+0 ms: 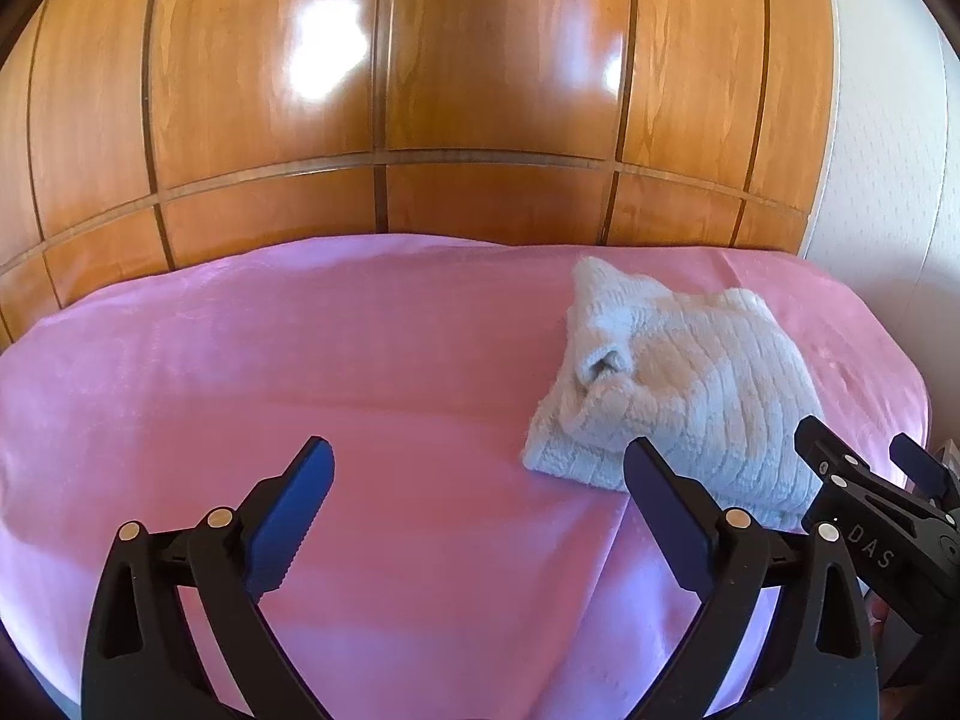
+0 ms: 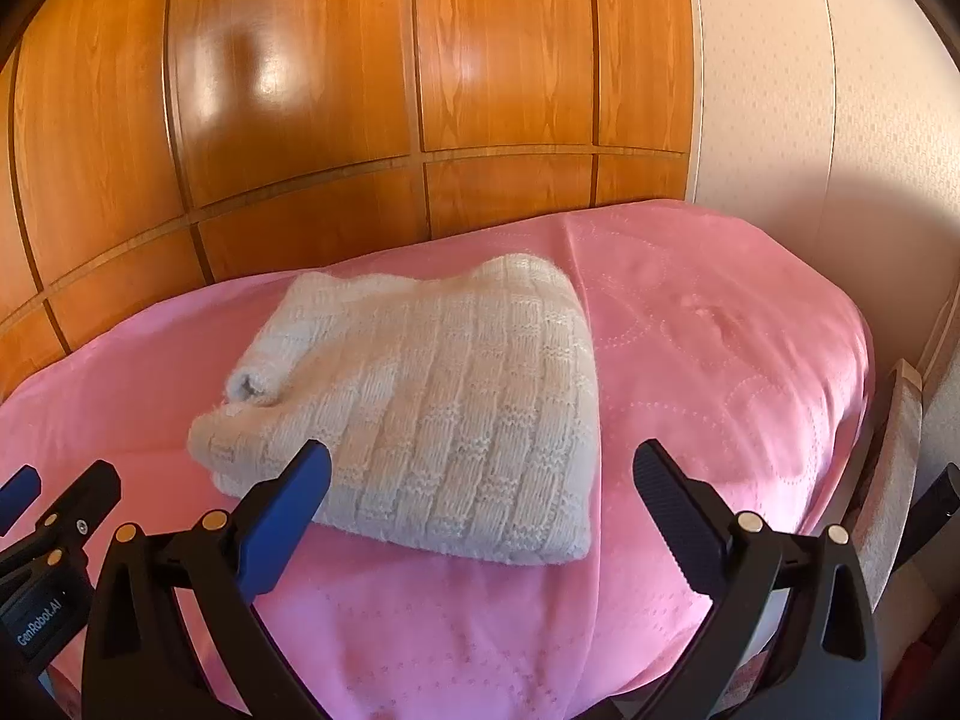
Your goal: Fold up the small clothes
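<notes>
A small white knitted garment (image 1: 678,384) lies folded into a thick rectangle on the pink bedspread (image 1: 300,360), with a rolled sleeve end showing on its left side. My left gripper (image 1: 478,456) stands open over bare bedspread, to the left of the garment's near corner, with nothing between its fingers. In the right wrist view the garment (image 2: 432,408) fills the middle. My right gripper (image 2: 483,456) is open just in front of its near edge, pads not pressing on it. Each gripper shows in the other's view: the right gripper (image 1: 858,438) and the left gripper (image 2: 63,480).
A glossy wooden panelled wardrobe (image 1: 480,90) rises right behind the bed. A pale wall (image 2: 810,90) stands at the right, where the bedspread (image 2: 750,360) drops off at the bed's edge. Pale fabric or furniture (image 2: 894,468) sits in the gap beside the bed.
</notes>
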A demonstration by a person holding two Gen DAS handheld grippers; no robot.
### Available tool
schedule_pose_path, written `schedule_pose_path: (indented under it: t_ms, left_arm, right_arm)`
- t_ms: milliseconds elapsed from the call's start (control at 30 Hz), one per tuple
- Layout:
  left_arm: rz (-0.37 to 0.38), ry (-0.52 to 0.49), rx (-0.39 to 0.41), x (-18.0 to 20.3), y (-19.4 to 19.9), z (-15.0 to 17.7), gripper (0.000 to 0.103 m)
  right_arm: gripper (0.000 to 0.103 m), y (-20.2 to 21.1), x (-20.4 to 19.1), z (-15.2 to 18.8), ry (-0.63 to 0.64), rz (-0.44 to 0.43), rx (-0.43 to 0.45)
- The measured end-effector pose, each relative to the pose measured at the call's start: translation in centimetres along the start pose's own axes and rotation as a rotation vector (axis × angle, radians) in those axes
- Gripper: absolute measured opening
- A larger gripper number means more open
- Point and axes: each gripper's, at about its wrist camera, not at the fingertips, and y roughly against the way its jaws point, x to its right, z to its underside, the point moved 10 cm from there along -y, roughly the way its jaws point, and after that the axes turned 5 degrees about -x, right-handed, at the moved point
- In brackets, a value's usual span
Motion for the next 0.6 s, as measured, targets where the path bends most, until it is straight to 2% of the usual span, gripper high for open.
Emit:
schedule_pose_path:
  t_ms: [600]
  left_arm:
    - [0.003,-0.019,-0.011,0.75,-0.27,0.36,0.096]
  right_arm:
    - [0.101,-0.40,-0.07,0.60,0.010,0.006,-0.008]
